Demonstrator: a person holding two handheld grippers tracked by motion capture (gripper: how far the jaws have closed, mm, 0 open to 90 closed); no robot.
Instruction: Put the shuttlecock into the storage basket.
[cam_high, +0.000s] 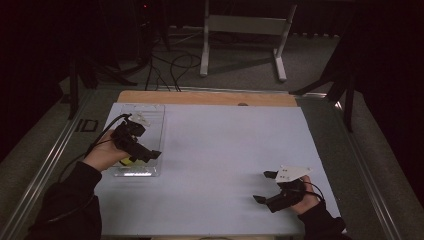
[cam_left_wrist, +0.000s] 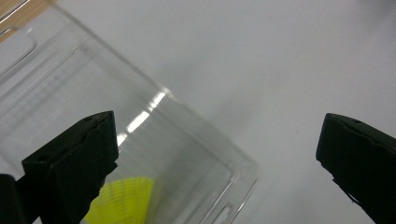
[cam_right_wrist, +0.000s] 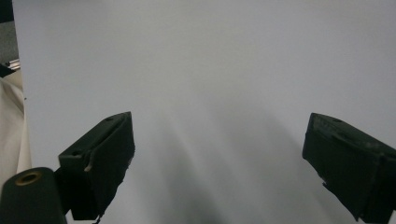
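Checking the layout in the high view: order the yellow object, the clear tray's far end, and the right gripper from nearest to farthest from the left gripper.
1. Yellow object, under the left gripper.
2. Clear tray, far end, beyond it.
3. Right gripper, across the table.

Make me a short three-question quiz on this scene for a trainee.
1. True or false: the left hand-held gripper is open above the clear tray.
2. What colour is the item lying in the tray?
A. red
B. yellow
C. blue
3. What lies under the right hand-held gripper: bare mat or a tray?

Key:
1. True; its jaws stand wide apart.
2. B.
3. Bare mat; that gripper is open and holds nothing.
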